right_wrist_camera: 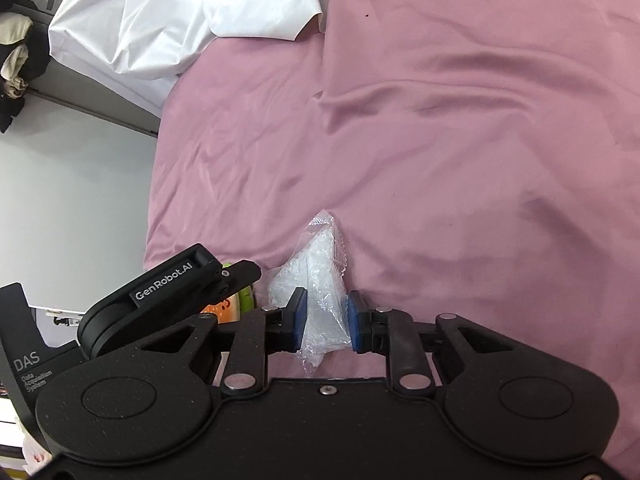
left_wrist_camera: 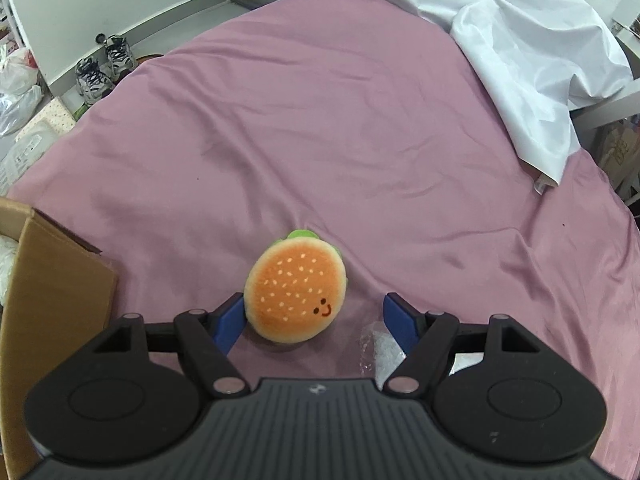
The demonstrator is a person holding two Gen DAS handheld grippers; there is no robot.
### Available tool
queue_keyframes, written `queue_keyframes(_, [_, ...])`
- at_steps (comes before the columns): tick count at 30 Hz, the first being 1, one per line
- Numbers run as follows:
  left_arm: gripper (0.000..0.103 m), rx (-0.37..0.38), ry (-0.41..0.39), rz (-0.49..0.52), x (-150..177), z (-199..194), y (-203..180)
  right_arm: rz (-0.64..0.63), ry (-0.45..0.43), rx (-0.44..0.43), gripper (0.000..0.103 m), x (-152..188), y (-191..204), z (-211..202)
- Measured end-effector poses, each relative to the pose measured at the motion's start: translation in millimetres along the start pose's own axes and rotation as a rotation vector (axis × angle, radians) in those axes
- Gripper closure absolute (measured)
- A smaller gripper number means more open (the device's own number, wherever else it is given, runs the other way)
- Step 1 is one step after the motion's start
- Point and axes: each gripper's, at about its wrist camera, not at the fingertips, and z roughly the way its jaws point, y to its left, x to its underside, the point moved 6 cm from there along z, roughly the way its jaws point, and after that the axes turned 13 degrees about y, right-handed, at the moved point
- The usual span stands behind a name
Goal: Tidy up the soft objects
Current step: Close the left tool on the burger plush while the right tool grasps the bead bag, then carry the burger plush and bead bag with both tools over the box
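A plush hamburger (left_wrist_camera: 296,290) with a smiling face lies on the pink bedsheet (left_wrist_camera: 340,140). My left gripper (left_wrist_camera: 314,322) stands open around it, the left blue pad close beside its edge, the right pad well apart. A clear plastic packet (right_wrist_camera: 322,292) holding something white sits between the blue pads of my right gripper (right_wrist_camera: 326,322), which is shut on it. The same packet (left_wrist_camera: 378,346) shows near my left gripper's right finger. In the right wrist view the left gripper body (right_wrist_camera: 168,292) is at the left, with a bit of the hamburger (right_wrist_camera: 226,306) behind it.
A cardboard box (left_wrist_camera: 52,300) stands open at the left edge of the bed. Crumpled white cloth (left_wrist_camera: 512,40) covers the far right of the bed. Sneakers (left_wrist_camera: 104,68) and plastic bags (left_wrist_camera: 16,80) lie on the floor at far left.
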Motion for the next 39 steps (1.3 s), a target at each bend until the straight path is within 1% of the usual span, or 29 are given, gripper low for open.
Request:
queue_keyframes(1, [0.029,0.000,0.001,-0.008,-1,1,1,-0.004,0.002,0.000,0.082,1,2,2])
queue_keyframes(3, [0.038,-0.010,0.000,-0.021,-2,4,5,-0.007,0.002,-0.002,0.082,1,3,3])
queue_keyframes(4, [0.048,-0.013,0.003,-0.028,-2,5,7,-0.006,0.001,-0.001,0.082,1,3,3])
queue_keyframes(5, [0.054,-0.017,0.003,-0.038,-2,6,9,-0.005,0.001,-0.002,0.082,0,4,4])
queue_keyframes(8, [0.059,-0.014,-0.019,-0.038,-1,3,10,-0.006,0.000,-0.003,0.082,1,3,2])
queue_keyframes(12, [0.060,-0.014,-0.039,-0.032,2,-4,10,-0.027,-0.004,-0.015,0.083,1,9,0])
queue_keyframes(20, [0.060,0.018,-0.089,-0.031,12,-44,13,-0.106,-0.043,-0.041,0.087,8,27,-16])
queue_keyframes(24, [0.060,0.021,-0.122,-0.026,18,-63,16,-0.135,-0.063,-0.068,0.087,12,36,-29])
queue_keyframes(34, [0.060,0.026,-0.184,-0.050,42,-108,35,-0.221,-0.113,-0.143,0.088,31,58,-60])
queue_keyframes(39, [0.060,0.013,-0.215,-0.057,55,-131,45,-0.275,-0.145,-0.161,0.088,38,70,-72])
